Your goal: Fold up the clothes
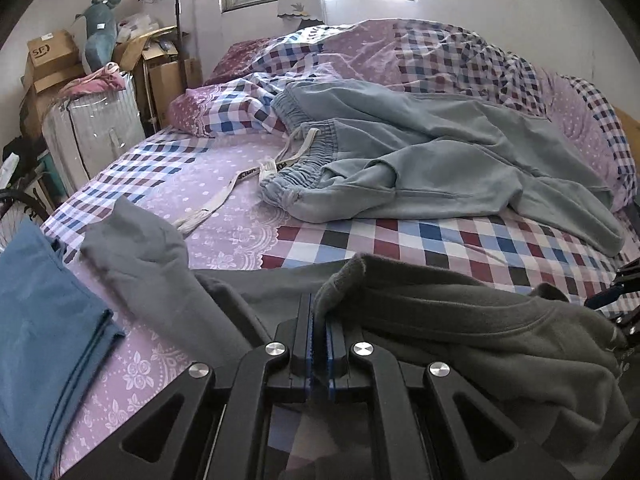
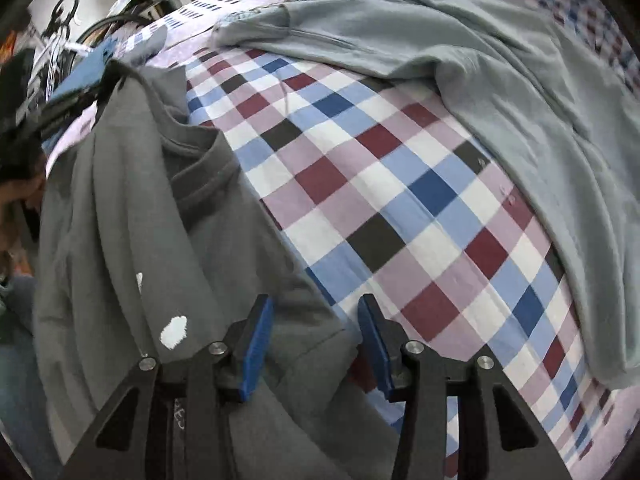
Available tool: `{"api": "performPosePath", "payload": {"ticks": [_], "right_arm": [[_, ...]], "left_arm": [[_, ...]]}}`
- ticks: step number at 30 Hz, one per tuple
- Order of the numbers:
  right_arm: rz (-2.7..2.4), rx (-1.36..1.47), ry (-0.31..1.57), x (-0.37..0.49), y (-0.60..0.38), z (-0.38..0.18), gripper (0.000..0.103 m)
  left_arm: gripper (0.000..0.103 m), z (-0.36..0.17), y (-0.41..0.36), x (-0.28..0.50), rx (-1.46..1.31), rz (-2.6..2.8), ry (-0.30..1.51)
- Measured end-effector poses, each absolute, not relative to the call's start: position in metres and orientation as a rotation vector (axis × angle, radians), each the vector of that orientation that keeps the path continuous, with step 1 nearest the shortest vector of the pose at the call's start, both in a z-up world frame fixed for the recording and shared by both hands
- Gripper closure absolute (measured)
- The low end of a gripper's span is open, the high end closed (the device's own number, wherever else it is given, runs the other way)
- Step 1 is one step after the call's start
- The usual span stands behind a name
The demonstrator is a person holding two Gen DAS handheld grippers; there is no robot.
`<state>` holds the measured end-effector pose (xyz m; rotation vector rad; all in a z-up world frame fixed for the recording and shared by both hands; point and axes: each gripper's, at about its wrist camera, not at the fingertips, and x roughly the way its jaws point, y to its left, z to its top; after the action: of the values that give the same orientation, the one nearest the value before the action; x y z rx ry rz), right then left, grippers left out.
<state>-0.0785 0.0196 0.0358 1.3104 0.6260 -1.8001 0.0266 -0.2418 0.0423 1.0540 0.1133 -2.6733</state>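
A dark grey T-shirt (image 1: 460,320) lies bunched on the near edge of the bed. My left gripper (image 1: 318,320) is shut on a fold of it, and a peak of the cloth sticks up between the blue pads. In the right wrist view the same T-shirt (image 2: 160,240) lies with its collar up and white print marks showing. My right gripper (image 2: 316,320) points down over the shirt's right edge. Its jaws stand apart with the cloth edge between them, and the pads are not pressing on it. Light blue-grey sweatpants (image 1: 420,160) (image 2: 480,60) lie crumpled further back.
The bed has a checked and lilac sheet (image 1: 240,200) (image 2: 400,200). A folded blue cloth (image 1: 40,320) lies at the near left. Past the bed's left side stand a wrapped suitcase (image 1: 92,132), cardboard boxes (image 1: 48,56) and a bicycle (image 2: 60,40).
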Motion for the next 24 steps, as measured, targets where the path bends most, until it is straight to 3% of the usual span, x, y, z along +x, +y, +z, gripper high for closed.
{"api": "performPosePath", "payload": {"ticks": [1,2,4,9,14,18,24], "right_arm": [[-1.807,1.29,0.637,-0.074,0.019,0.038,0.081],[-1.823,1.266,0.664,-0.069,0.017,0.039,0.091],[-1.882,1.207,0.753,-0.058,0.015,0.044,0.101],[-2.107,1.041,0.915,-0.048,0.026,0.066,0.102],[-2.35,0.928,0.898,-0.051,0.05,0.106,0.101],[-2.13,1.036,0.955,-0.031,0.041,0.081,0.099],[-1.958,1.096,0.941,-0.005,0.042,0.067,0.095]], "left_arm": [[0.099,0.042,-0.241,0.026,1.055,-2.674,0.113],[0.099,0.043,-0.241,0.026,1.057,-2.675,0.113],[0.099,0.043,-0.24,0.026,1.056,-2.675,0.115],[0.099,0.048,-0.239,0.027,1.029,-2.686,0.125],[0.099,0.054,-0.23,0.028,0.995,-2.73,0.13],[0.099,0.05,-0.218,0.023,1.037,-2.719,0.06],[0.099,0.043,-0.228,0.02,1.083,-2.685,0.132]]}}
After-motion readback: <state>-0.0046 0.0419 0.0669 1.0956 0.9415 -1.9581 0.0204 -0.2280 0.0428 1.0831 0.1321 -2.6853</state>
